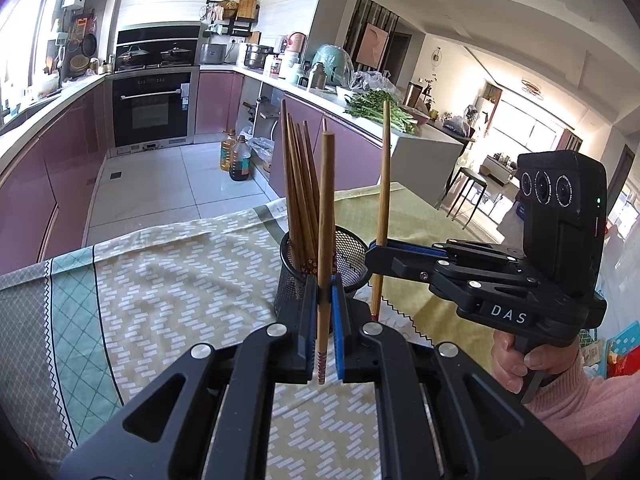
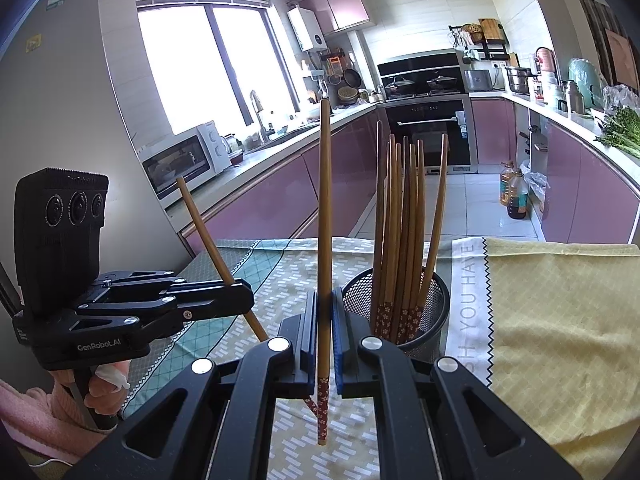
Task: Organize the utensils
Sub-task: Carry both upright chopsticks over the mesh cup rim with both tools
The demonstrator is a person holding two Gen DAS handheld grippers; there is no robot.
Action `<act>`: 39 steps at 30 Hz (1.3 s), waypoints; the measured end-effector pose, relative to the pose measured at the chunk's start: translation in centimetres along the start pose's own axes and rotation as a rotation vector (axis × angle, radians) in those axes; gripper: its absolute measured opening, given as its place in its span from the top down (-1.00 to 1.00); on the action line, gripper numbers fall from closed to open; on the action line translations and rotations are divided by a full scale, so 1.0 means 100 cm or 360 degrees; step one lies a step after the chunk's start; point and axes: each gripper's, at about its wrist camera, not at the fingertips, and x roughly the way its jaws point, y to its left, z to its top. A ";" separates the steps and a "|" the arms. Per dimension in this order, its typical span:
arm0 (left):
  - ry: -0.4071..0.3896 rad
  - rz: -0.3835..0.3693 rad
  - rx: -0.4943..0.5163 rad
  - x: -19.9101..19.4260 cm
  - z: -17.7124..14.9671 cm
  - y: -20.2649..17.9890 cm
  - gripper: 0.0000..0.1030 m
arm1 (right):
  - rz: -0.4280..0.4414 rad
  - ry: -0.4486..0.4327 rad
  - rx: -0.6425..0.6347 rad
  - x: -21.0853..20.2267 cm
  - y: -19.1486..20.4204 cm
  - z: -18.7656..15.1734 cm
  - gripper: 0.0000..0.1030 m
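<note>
A black mesh holder [image 1: 348, 256] [image 2: 432, 300] stands on the table and holds several brown chopsticks [image 1: 298, 188] [image 2: 404, 220] upright. My left gripper [image 1: 323, 292] is shut on one chopstick [image 1: 326, 216], held upright just in front of the holder; it shows at the left of the right wrist view [image 2: 236, 280]. My right gripper [image 2: 324, 312] is shut on another chopstick [image 2: 325, 220], upright, left of the holder. In the left wrist view, that gripper [image 1: 378, 246] and its chopstick [image 1: 384, 176] are right of the holder.
The table wears a patterned cloth [image 1: 168, 280] and a yellow cloth [image 2: 560, 320]. Kitchen counters [image 1: 360, 116], an oven [image 1: 154, 108] and oil bottles [image 1: 236, 156] on the floor lie beyond. A microwave [image 2: 184, 160] sits on the left counter.
</note>
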 end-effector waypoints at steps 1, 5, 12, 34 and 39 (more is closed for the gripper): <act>-0.0001 -0.0007 0.0003 0.000 0.001 -0.001 0.85 | -0.0001 -0.0003 -0.0001 0.000 0.000 0.001 0.89; -0.0006 -0.0022 0.0013 -0.002 0.003 -0.003 0.85 | -0.0001 -0.0015 -0.0007 -0.002 0.001 0.003 0.89; -0.0024 -0.0063 0.0022 -0.008 0.011 -0.005 0.85 | 0.0001 -0.0035 -0.0009 -0.002 -0.001 0.008 0.89; -0.0162 -0.0152 0.0050 -0.037 0.047 -0.014 0.85 | -0.0011 -0.0132 -0.0063 -0.013 0.000 0.032 0.89; -0.0186 -0.0146 0.0065 -0.038 0.054 -0.017 0.86 | -0.0015 -0.0155 -0.0073 -0.016 0.000 0.036 0.89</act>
